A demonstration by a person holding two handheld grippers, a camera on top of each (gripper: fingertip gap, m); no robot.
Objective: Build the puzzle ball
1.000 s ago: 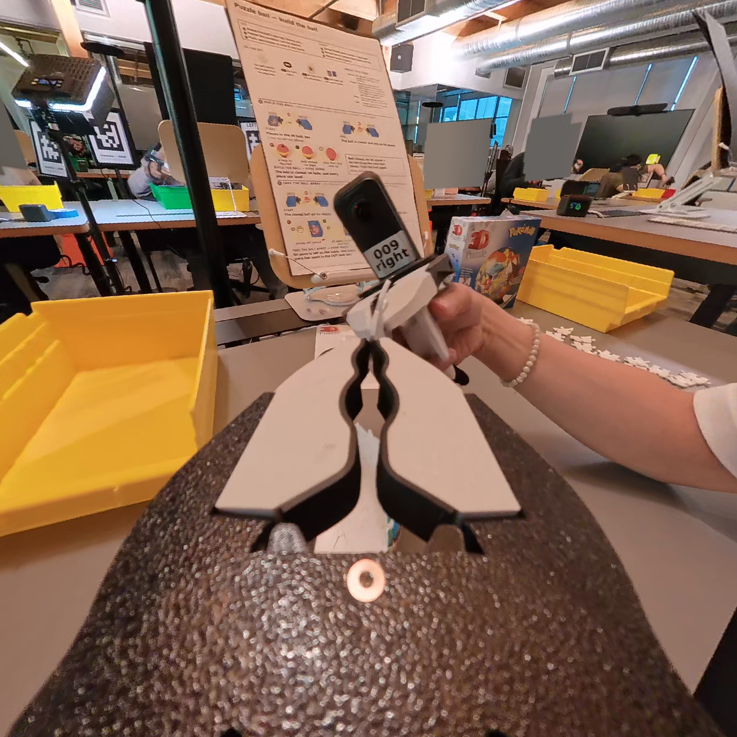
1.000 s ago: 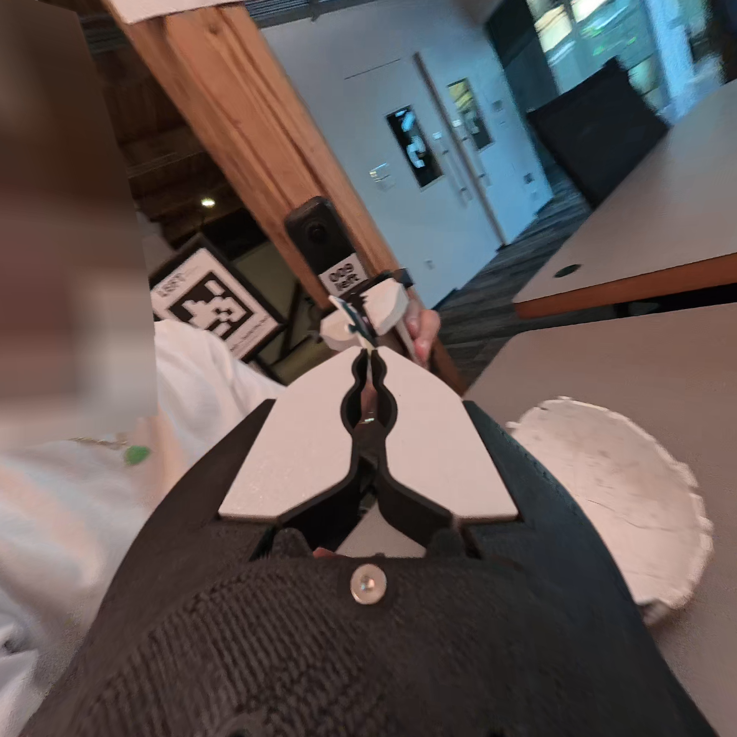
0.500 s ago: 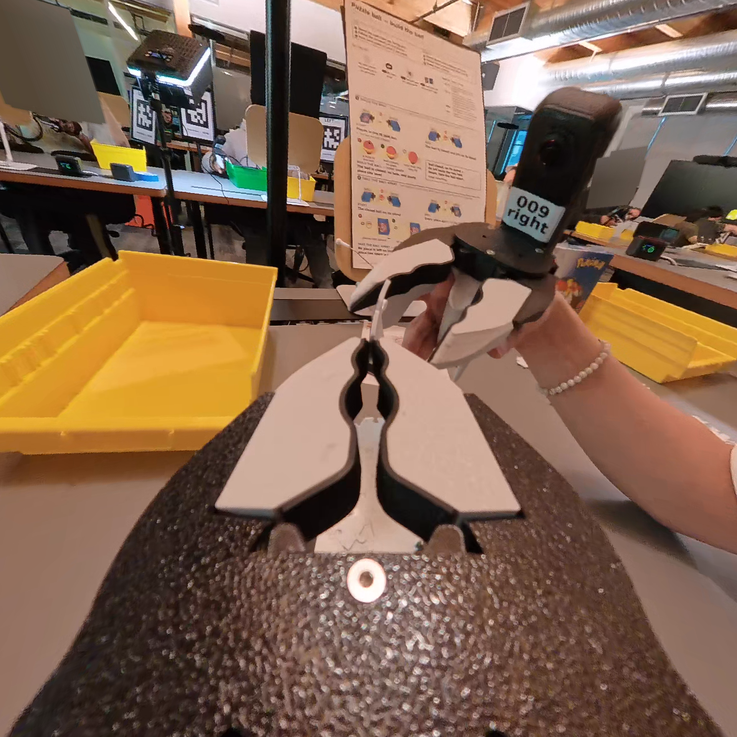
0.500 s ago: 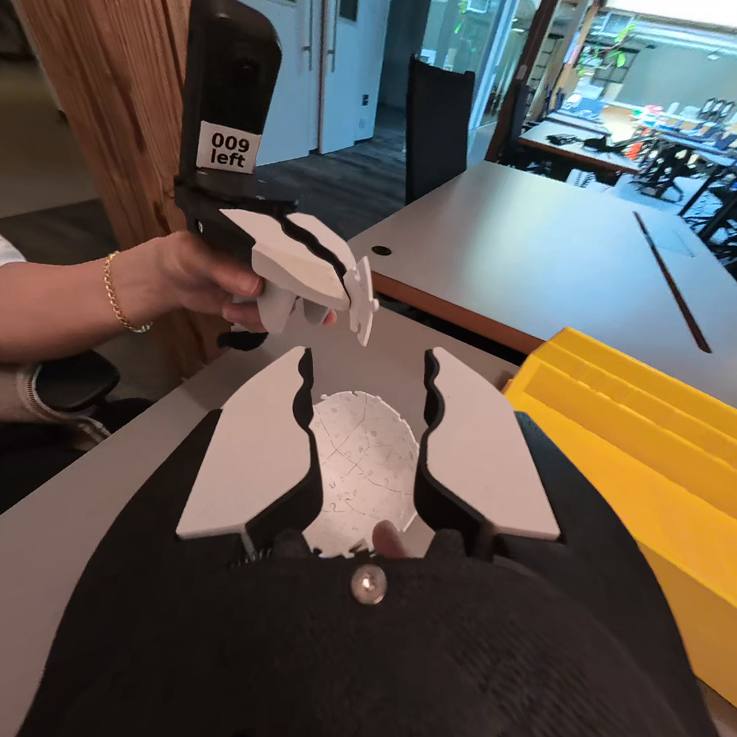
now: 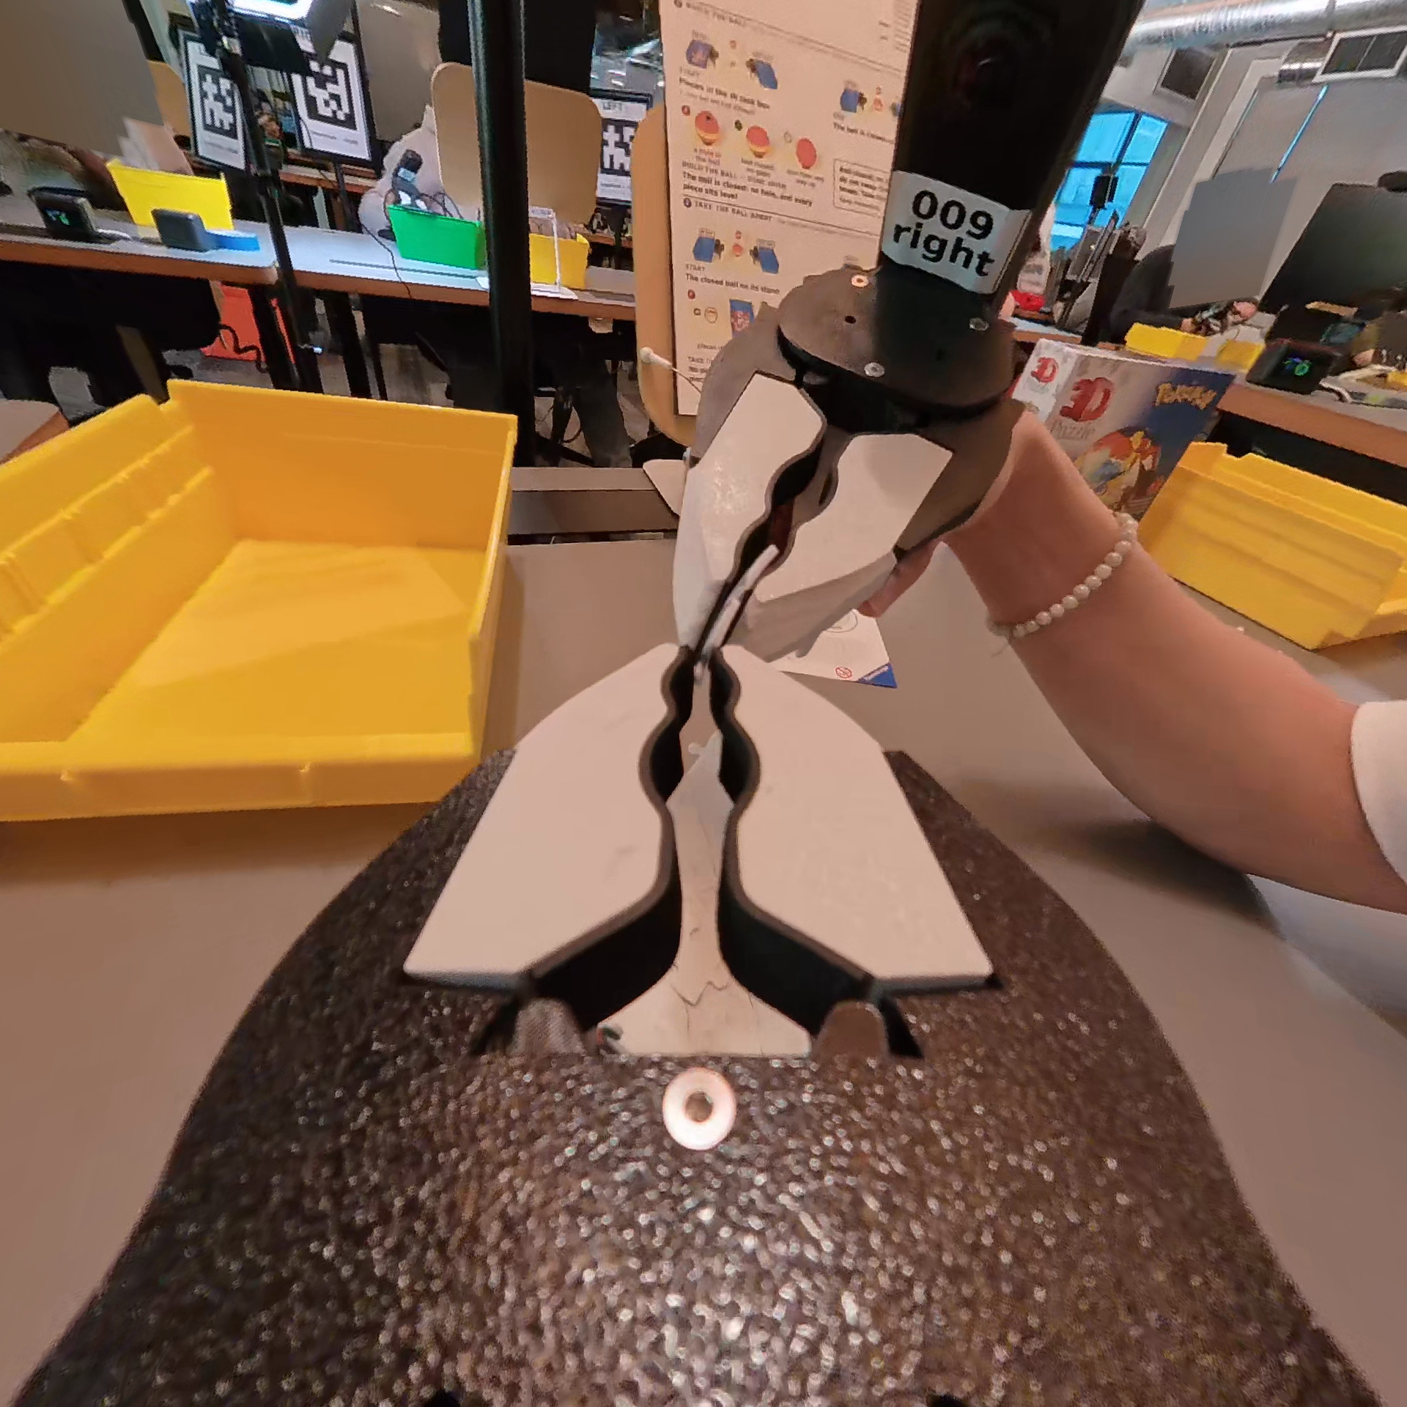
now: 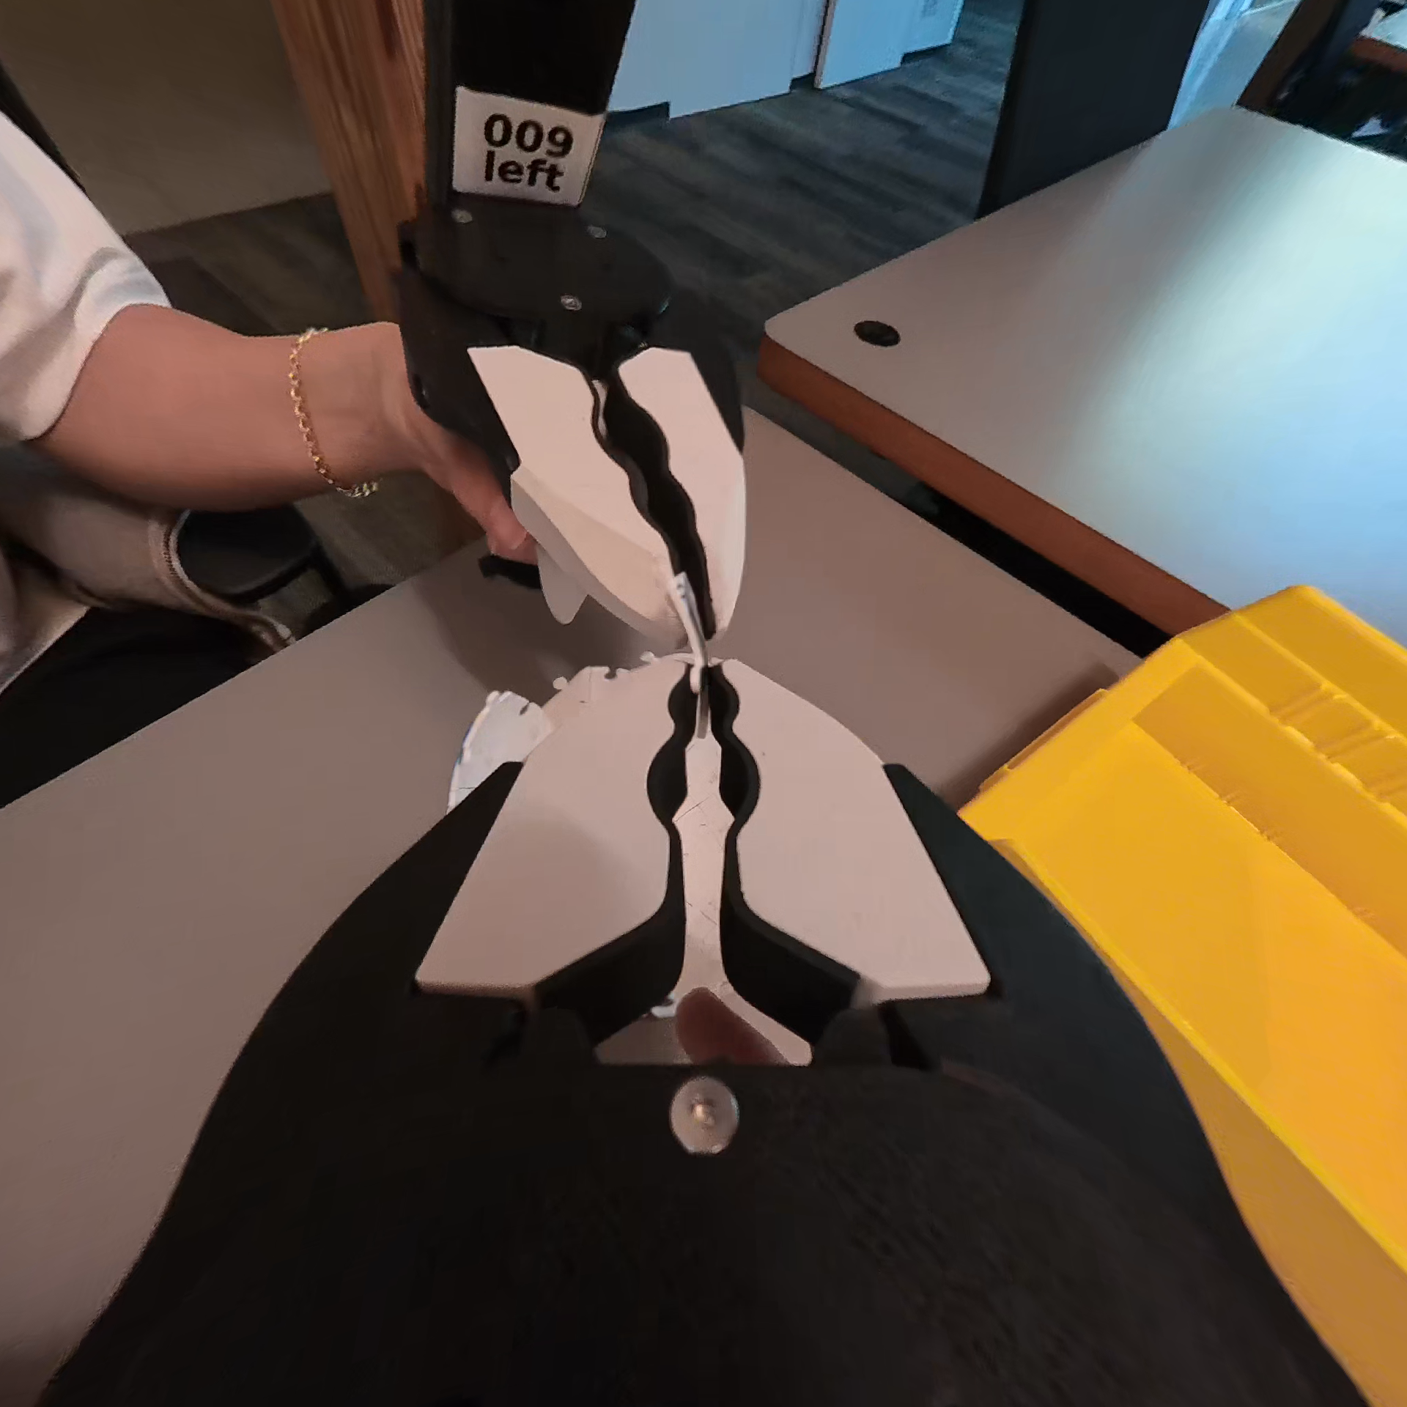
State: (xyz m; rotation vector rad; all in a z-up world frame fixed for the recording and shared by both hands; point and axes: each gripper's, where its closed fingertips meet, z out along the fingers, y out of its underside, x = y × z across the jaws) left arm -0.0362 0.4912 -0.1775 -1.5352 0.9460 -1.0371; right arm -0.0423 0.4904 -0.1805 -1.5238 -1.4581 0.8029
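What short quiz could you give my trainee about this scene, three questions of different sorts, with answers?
1. True or false: the right tongs are wide open.
2. What do the left tongs pinch? A) a puzzle piece B) a screw C) nothing
3. Fill in: the bin beside the tongs is ___.
Key: 1 false, they are shut on the piece; 2 A; 3 yellow.
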